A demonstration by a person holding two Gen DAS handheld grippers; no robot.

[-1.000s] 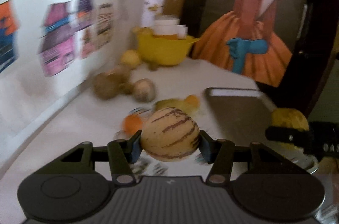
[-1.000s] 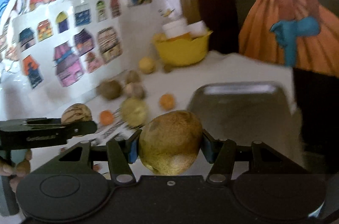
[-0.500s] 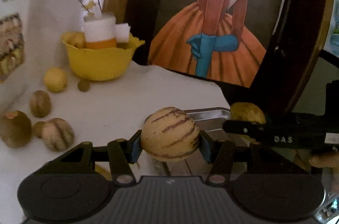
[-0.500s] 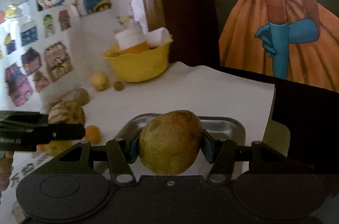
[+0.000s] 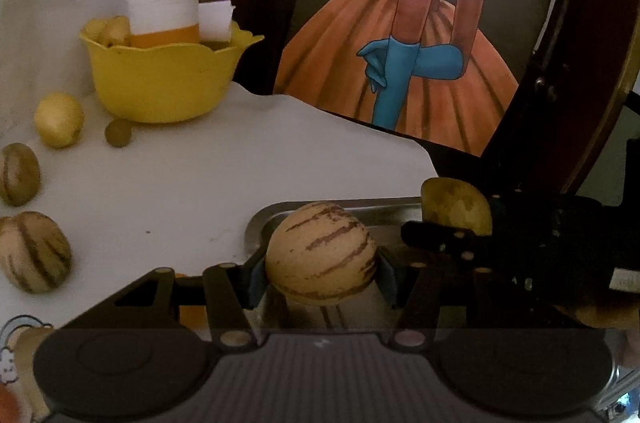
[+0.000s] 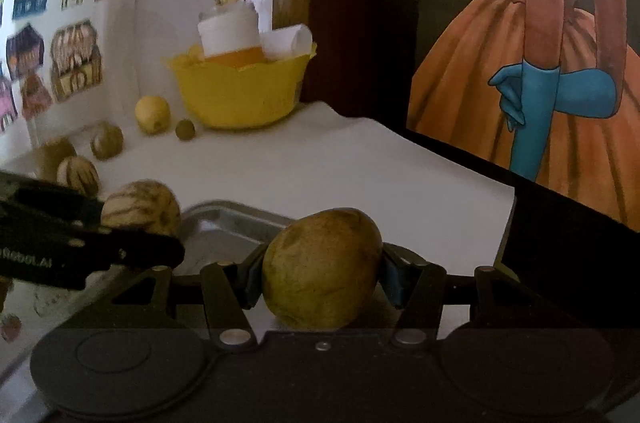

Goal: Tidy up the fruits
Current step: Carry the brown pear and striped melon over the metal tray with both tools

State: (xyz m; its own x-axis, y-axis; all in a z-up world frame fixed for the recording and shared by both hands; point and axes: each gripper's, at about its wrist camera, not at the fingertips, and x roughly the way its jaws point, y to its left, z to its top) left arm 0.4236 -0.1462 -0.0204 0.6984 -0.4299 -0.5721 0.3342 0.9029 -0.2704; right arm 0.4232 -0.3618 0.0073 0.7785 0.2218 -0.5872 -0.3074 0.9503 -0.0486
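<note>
Over the last second both grippers have swung from the scattered fruit along the wall toward the metal tray (image 5: 340,213), which has slid from the right side of the left wrist view to sit directly under the fingers at lower centre. The left gripper (image 5: 320,273) is clamped on a striped melon (image 5: 320,255), its blue pads pressing both sides, and the fruit now hangs over the tray's near left corner. The right gripper (image 6: 322,273) is closed on a brownish-green fruit (image 6: 322,269), held above the tray (image 6: 236,219) too; the same fruit shows at the right edge of the left wrist view, just beside the melon. So the carry looks nearly done, and the release into the tray seems to be the step in hand, though neither fruit is set down yet. Other fruit waits on the white tabletop (image 5: 240,163): a lemon (image 5: 59,119), a small round olive-coloured fruit (image 5: 118,132) and two more striped melons (image 5: 34,251) in the left part of the frame, near the yellow bowl (image 5: 164,83) at upper left.
</note>
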